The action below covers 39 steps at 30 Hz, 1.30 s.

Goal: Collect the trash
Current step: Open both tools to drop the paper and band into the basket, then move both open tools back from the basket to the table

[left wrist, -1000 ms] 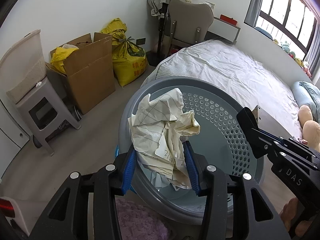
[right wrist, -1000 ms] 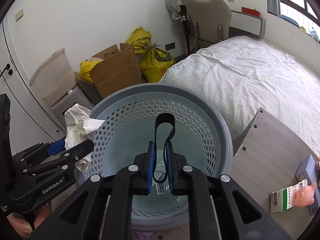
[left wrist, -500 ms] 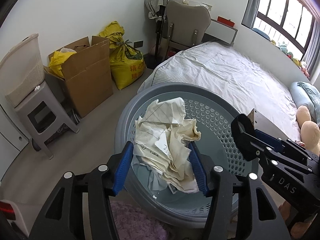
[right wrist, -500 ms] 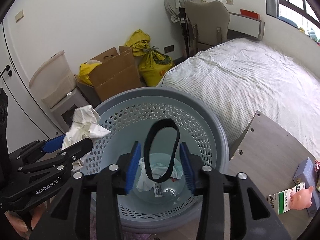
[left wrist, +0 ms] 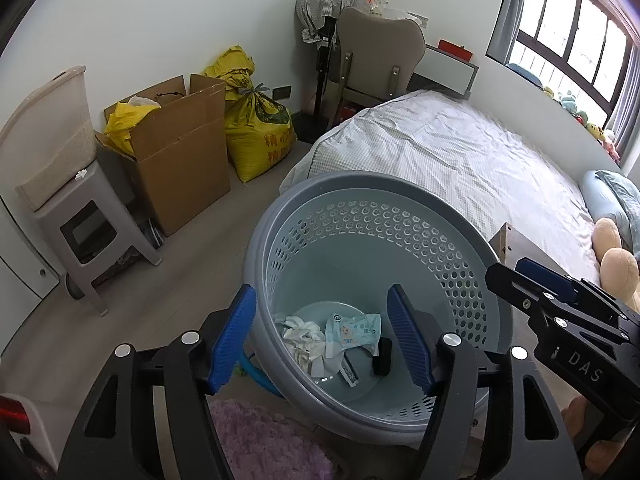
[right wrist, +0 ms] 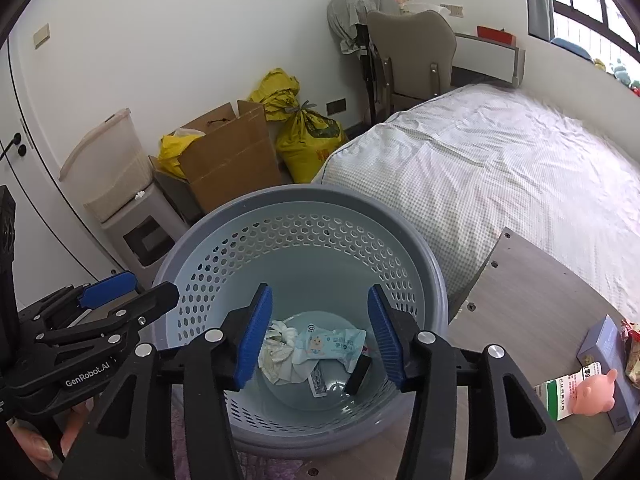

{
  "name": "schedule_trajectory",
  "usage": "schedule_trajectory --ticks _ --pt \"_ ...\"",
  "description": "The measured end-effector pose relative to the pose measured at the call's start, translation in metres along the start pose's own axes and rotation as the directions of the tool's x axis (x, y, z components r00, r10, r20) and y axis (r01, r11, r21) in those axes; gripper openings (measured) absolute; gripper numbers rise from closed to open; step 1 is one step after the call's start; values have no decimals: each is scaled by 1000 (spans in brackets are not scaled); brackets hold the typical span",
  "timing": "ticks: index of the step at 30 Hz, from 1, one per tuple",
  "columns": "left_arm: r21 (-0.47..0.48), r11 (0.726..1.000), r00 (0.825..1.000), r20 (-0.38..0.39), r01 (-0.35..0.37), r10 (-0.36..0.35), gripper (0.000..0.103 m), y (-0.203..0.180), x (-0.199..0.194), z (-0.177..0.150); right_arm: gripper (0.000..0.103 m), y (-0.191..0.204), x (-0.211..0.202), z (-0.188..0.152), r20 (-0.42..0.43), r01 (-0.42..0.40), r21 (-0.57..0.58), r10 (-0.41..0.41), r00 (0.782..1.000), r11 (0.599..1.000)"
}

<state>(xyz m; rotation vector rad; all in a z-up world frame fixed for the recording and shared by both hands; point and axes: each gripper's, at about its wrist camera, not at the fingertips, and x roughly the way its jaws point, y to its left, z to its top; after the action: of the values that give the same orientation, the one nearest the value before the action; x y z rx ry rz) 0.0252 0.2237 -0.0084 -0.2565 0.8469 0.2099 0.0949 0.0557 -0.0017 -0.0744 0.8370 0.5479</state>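
Beside the bed, both grippers, left gripper (left wrist: 320, 336) and right gripper (right wrist: 318, 336), hang with jaws just opened and empty directly above the perforated blue-grey plastic basket (left wrist: 372, 184), crumpled white paper (left wrist: 304, 340) lying at its bottom.

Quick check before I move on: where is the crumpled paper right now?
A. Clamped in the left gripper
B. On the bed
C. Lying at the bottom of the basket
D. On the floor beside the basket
C: the crumpled paper lies at the bottom of the basket, and the left gripper is open and empty above it.
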Motion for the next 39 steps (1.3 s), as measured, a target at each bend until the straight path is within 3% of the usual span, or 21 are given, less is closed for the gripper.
schedule_trajectory --ticks 39 --pt "8 1000 997 73 14 -14 71 -10 -50 -22 60 0 -55 -23 79 30 12 -31 996 999"
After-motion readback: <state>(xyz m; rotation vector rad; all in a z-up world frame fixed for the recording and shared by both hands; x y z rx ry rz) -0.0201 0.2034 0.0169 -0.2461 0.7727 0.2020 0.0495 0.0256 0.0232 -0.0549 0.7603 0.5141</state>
